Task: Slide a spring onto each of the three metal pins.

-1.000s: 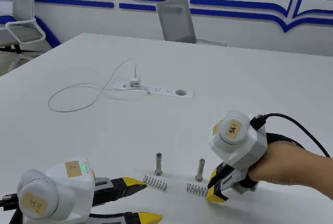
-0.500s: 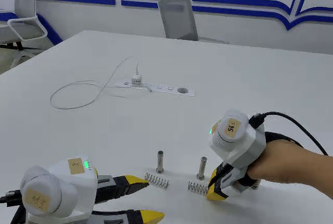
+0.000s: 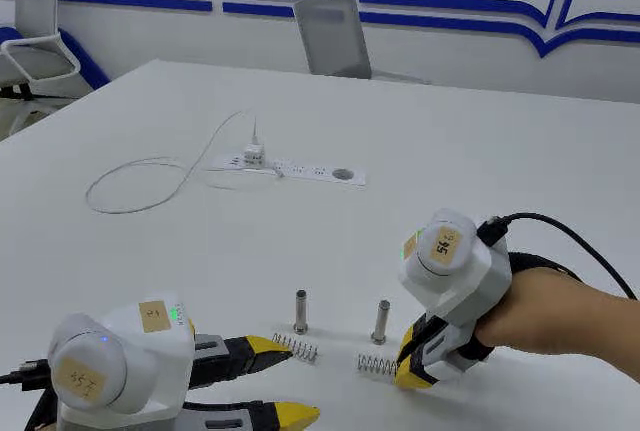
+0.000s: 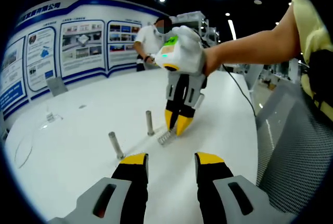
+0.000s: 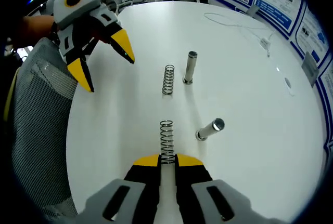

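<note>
**A one-ended grip could let go**

The right yellow-tipped gripper (image 5: 167,159) is closed on the near end of a thin steel coil spring (image 5: 166,138) on the white table (image 5: 250,78), beside an upright grey metal pin (image 5: 209,129). Gripped so, it could pop out or droop past the pin top. The left yellow-tipped gripper (image 4: 170,157) gapes, empty, near a second coil spring (image 5: 168,78). Nothing sits in a container

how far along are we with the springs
Nothing done yet: the near pin and far pin are both bare. In hand: the right gripper pinches the end of the near spring, which lies flat. Left: threading it, then the far spring, loose by the open left gripper.
</note>
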`<state>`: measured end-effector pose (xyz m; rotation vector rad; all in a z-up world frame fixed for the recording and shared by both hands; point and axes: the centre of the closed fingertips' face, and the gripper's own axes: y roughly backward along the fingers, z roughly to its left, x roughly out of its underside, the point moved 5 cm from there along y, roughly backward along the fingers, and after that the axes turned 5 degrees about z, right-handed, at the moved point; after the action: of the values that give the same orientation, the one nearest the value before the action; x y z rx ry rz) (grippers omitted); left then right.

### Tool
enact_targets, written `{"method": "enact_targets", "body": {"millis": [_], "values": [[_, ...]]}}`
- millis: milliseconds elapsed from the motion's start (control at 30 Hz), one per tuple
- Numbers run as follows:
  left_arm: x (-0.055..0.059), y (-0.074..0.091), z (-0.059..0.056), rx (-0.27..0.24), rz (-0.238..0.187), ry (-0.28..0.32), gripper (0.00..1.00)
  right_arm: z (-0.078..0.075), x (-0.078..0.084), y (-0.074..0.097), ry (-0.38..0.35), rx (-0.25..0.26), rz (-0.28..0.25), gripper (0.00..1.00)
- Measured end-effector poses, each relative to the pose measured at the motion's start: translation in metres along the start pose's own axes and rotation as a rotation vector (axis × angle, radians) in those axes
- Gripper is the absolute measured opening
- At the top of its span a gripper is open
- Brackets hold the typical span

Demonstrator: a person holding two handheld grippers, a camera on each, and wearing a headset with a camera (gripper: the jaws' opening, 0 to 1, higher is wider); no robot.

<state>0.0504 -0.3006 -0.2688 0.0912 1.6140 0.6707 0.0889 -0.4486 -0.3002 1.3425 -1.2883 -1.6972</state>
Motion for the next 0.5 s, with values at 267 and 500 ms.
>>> {"method": "enact_targets", "body": {"millis": [267, 500], "values": [[-0.009, -0.009, -0.003, 0.032, 0.002, -0.034, 0.36, 0.017, 0.001, 0.018, 0.026, -0.004, -0.020, 0.12], [-0.015, -0.016, -0.009, 0.064, 0.002, -0.058, 0.35, 0.030, -0.002, 0.032, 0.060, 0.001, -0.033, 0.12]]}}
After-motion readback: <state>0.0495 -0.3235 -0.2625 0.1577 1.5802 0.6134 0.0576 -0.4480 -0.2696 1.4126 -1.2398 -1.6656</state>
